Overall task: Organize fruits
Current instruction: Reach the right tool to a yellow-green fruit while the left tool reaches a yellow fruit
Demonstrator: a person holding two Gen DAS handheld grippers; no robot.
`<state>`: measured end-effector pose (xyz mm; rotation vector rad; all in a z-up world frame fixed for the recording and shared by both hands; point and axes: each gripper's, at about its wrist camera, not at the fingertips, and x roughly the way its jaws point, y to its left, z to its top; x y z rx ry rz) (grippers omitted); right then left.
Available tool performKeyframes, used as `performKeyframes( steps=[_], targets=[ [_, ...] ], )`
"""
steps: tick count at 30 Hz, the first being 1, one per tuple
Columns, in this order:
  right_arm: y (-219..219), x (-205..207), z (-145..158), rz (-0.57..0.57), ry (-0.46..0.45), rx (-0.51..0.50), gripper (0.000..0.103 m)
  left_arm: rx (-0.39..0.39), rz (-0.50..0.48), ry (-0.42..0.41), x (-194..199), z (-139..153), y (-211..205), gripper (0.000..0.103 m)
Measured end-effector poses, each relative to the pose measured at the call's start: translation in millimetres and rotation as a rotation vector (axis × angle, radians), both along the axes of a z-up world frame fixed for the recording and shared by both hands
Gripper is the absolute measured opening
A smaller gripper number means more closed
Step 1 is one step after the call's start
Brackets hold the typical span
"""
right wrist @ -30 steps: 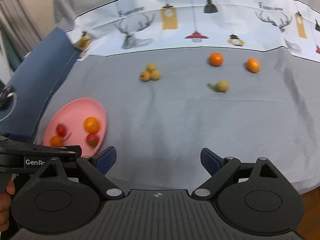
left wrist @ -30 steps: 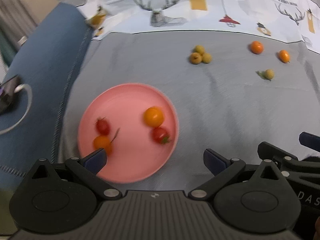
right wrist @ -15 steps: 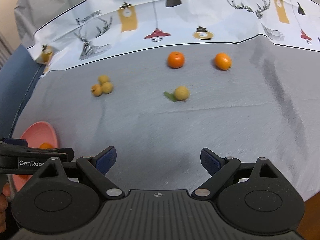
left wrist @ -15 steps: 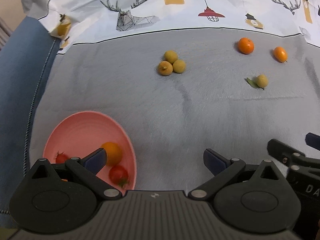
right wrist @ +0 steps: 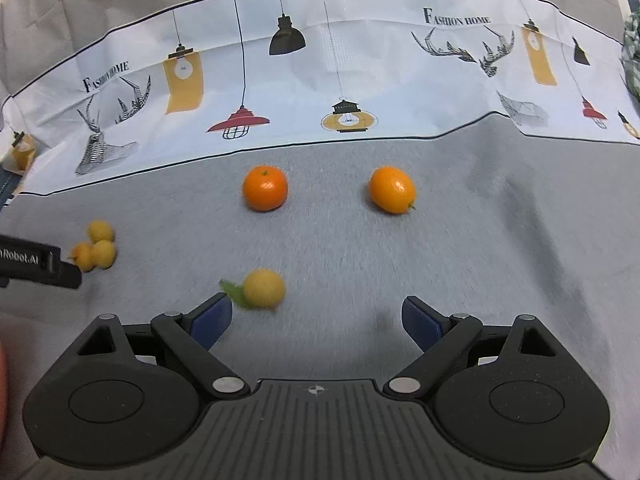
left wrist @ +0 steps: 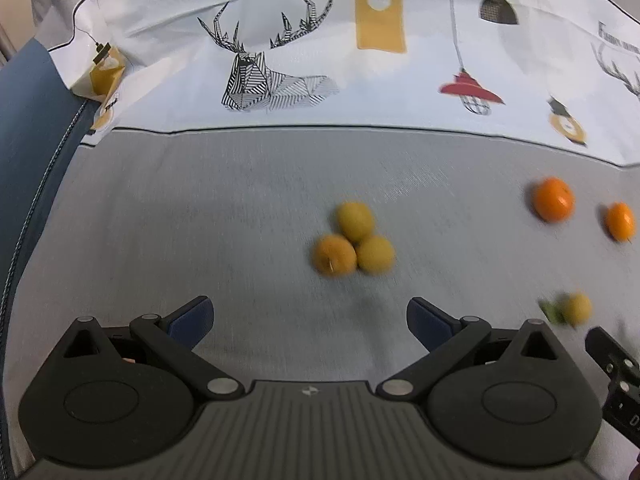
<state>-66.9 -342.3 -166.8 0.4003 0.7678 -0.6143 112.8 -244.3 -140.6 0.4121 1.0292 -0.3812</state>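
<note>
A: Surface?
B: Grey cloth (right wrist: 360, 264) with a printed border (right wrist: 304, 80); oranges (right wrist: 265, 188) far, yellow fruit (left wrist: 354, 244) clustered left.
A: Tongs?
B: Left tongs (left wrist: 310, 316) and right tongs (right wrist: 318, 316) both wide, empty; leafy fruit (right wrist: 264, 289) beside right.

A home, it seems; a grey cloth (left wrist: 200, 208) printed "Fashion Home" covers furniture beside a blue cushion (left wrist: 28, 128).

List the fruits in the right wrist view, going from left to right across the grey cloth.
Cluster of three yellow fruits → single yellow fruit with a leaf → round orange → oval orange.
</note>
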Motion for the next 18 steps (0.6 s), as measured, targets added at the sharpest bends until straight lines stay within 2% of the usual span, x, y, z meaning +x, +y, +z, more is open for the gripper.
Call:
performKeyframes(
  steps=[6, 11, 15, 18],
  targets=[
    [-4, 19, -16, 0.031, 0.013, -0.024, 0.092, -0.024, 0.050, 0.052, 35, -19, 8, 0.103],
    [3, 29, -26, 0.055, 0.025, -0.041, 0.093, -0.023, 0.058, 0.056, 49, -28, 13, 0.103],
    [10, 34, -33, 0.082, 0.034, -0.104, 0.101, -0.004, 0.063, 0.044, 59, -36, 12, 0.103],
    [10, 33, -37, 0.080, 0.019, -0.125, 0.102, -0.008, 0.044, 0.039, 63, -36, 9, 0.103]
  ],
)
